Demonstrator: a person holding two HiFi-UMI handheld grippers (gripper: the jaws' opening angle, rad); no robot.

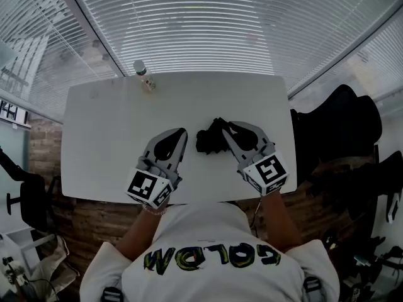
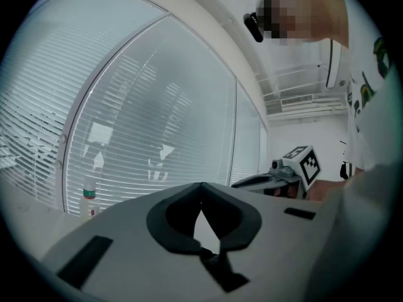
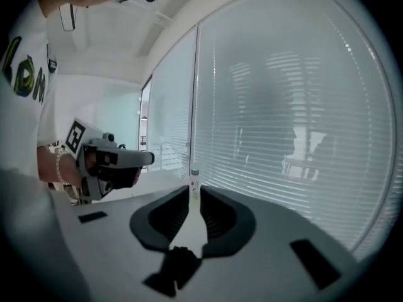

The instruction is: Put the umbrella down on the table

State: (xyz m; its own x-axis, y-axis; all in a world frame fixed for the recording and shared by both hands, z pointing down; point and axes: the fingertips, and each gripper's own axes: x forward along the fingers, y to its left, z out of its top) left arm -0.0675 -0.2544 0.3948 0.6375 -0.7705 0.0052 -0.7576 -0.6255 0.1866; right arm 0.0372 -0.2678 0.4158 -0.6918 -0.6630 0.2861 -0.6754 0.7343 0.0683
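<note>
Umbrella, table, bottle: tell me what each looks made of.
Umbrella: black fabric, matte, going by its soft, crumpled folds.
Table: smooth white top with a faint sheen, possibly laminate; the look leaves it open.
Bottle: seemingly clear plastic, since the body looks see-through; too small to confirm.

Table point(image 1: 101, 150) smooth matt white; umbrella point(image 1: 209, 140) black cloth; bottle point(image 1: 143, 75) clear plastic.
</note>
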